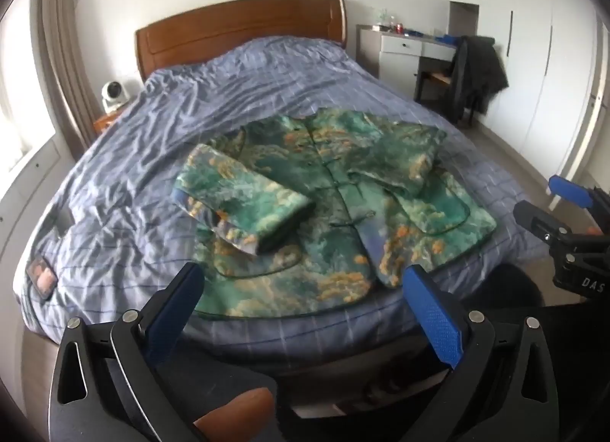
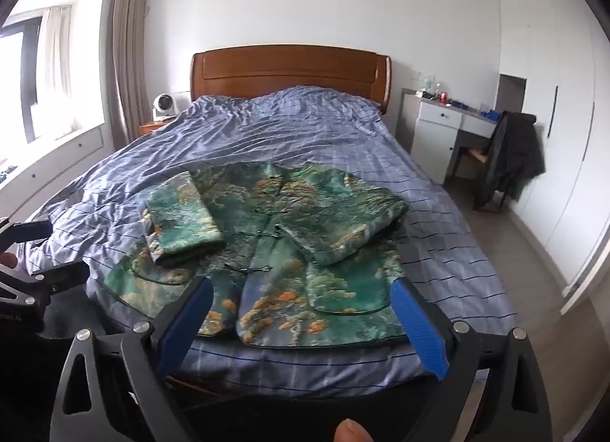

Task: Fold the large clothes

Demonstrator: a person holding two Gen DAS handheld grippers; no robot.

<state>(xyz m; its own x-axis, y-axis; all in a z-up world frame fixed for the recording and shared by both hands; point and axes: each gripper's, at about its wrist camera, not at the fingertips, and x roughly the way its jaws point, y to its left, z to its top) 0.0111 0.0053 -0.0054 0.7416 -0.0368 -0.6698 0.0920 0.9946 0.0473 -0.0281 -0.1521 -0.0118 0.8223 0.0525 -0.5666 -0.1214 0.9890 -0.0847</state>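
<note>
Near the bed's (image 2: 438, 190) foot edge lies the green jacket (image 2: 274, 251), both sleeves folded over its front. Both the left gripper (image 1: 305, 289) and right gripper (image 2: 301, 301) hover above that edge, tilted downward, fingers spread wide and holding nothing.

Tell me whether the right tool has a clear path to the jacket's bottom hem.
Probably yes. The right tool is open and empty, hovering just before the jacket, whose bottom hem lies flat at the bed's near edge with nothing in between.
</note>
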